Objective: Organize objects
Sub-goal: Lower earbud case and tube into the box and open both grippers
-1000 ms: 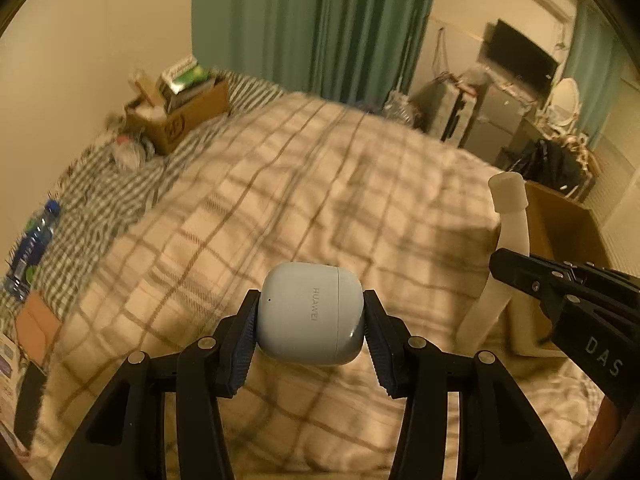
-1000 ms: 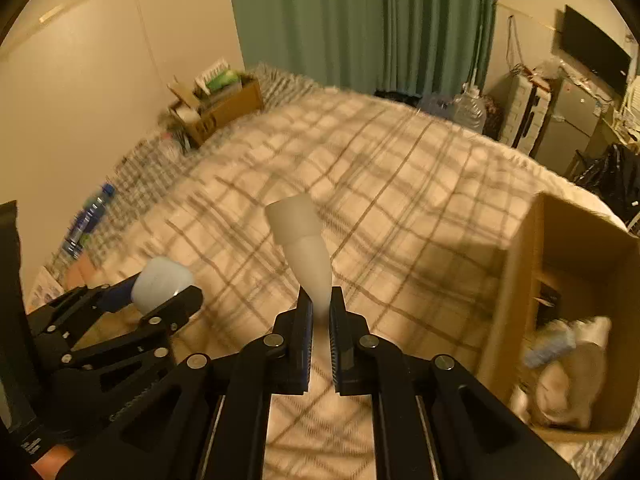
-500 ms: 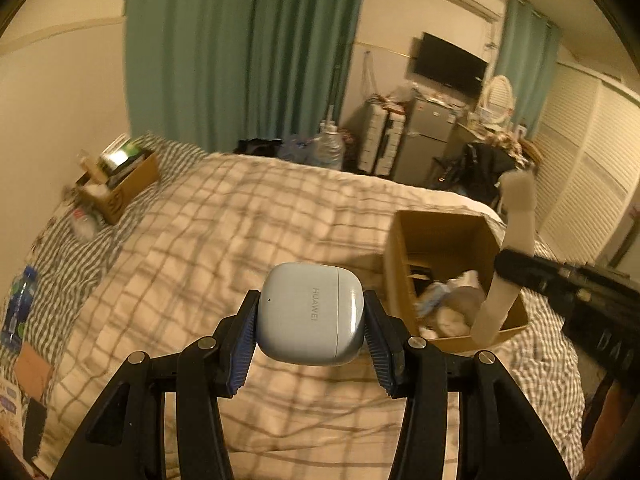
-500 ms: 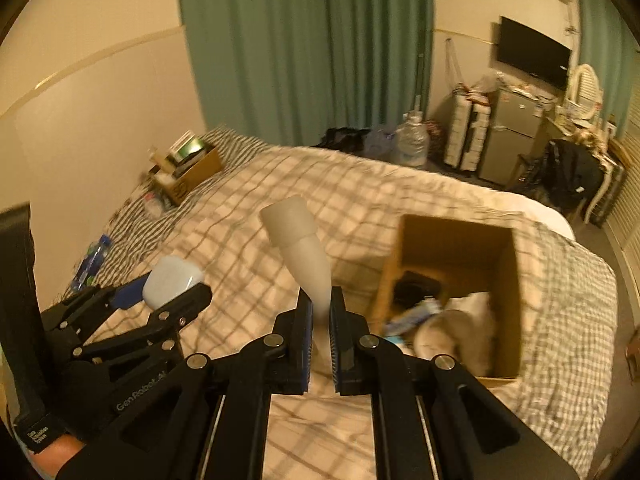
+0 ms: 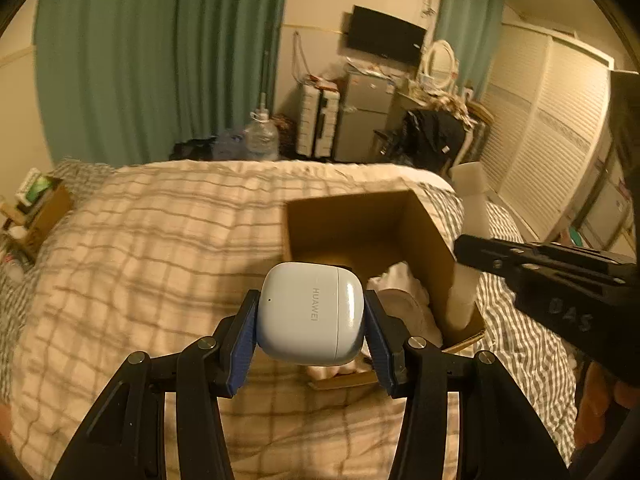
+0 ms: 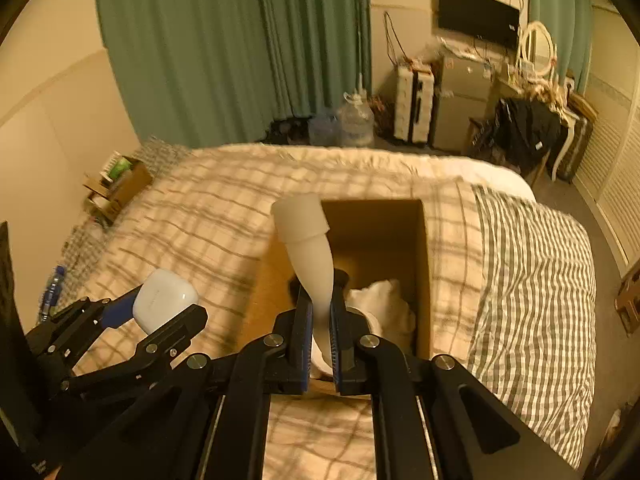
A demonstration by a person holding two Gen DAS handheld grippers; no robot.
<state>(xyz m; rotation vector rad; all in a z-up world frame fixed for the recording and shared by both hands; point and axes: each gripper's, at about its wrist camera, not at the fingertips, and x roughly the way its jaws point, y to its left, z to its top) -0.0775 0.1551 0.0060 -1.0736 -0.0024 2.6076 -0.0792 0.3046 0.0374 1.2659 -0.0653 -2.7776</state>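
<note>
My left gripper point(image 5: 310, 316) is shut on a pale blue-white Huawei earbud case point(image 5: 310, 314), held above the near left edge of an open cardboard box point(image 5: 424, 232) on the bed. The case also shows in the right wrist view point(image 6: 164, 298). My right gripper point(image 6: 320, 312) is shut on a white squeeze tube point(image 6: 308, 248), cap end up, over the box point(image 6: 422, 264). The tube shows at the right of the left wrist view point(image 5: 472, 200). White cloth point(image 6: 390, 304) and a dark item lie in the box.
The box sits on a plaid blanket point(image 5: 160, 248) over a striped sheet point(image 6: 532, 280). A second cardboard box of items point(image 6: 120, 184) stands at the bed's far left. Green curtains, a water jug point(image 6: 356, 120), cabinets and a TV stand beyond the bed.
Both grippers have swung right and come over the open cardboard box, still holding the case and the tube. The box now lies directly ahead of both.
</note>
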